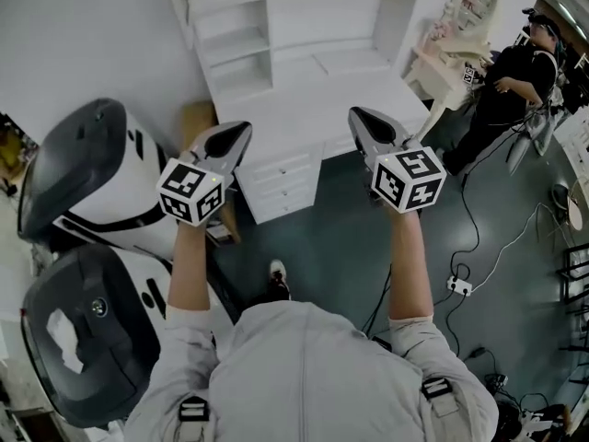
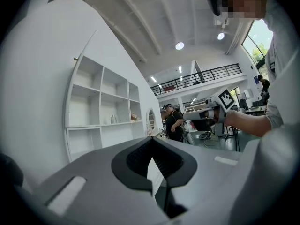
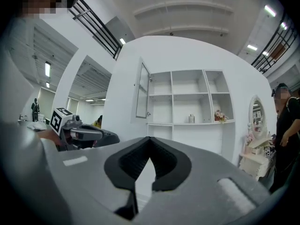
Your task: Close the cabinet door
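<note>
A white shelf cabinet stands on a white desk with drawers ahead of me. Its narrow door hangs open at the cabinet's left end, seen almost edge-on in the right gripper view; in the head view the door juts out at the top left. The open shelves also show in the left gripper view. My left gripper and my right gripper are held level side by side, short of the desk. Both are shut with nothing in them.
Two large black-and-white machines stand close on my left. A person in black stands at the right beside a small vanity with an oval mirror. Cables and a power strip lie on the dark floor to my right.
</note>
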`<action>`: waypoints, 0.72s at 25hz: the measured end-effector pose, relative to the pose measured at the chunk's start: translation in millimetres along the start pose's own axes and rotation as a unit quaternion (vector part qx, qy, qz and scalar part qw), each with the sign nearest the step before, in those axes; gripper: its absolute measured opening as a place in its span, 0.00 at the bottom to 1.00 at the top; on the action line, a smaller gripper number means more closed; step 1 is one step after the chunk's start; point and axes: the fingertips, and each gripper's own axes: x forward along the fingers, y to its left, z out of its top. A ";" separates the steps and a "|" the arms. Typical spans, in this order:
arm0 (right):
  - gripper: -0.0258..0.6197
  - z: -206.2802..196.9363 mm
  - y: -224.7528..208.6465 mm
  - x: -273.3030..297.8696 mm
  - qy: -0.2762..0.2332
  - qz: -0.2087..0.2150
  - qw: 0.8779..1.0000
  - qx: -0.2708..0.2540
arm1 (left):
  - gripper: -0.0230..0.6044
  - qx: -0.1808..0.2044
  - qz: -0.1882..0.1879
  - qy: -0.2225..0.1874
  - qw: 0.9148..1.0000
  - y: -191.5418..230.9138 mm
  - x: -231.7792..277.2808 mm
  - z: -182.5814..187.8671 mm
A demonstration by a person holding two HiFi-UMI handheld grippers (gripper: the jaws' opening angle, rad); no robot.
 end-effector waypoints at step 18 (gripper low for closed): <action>0.04 19.1 -25.3 191.8 0.002 0.024 1.000 -0.002 | 0.07 -0.016 0.119 -0.008 0.993 198.4 40.0 1.1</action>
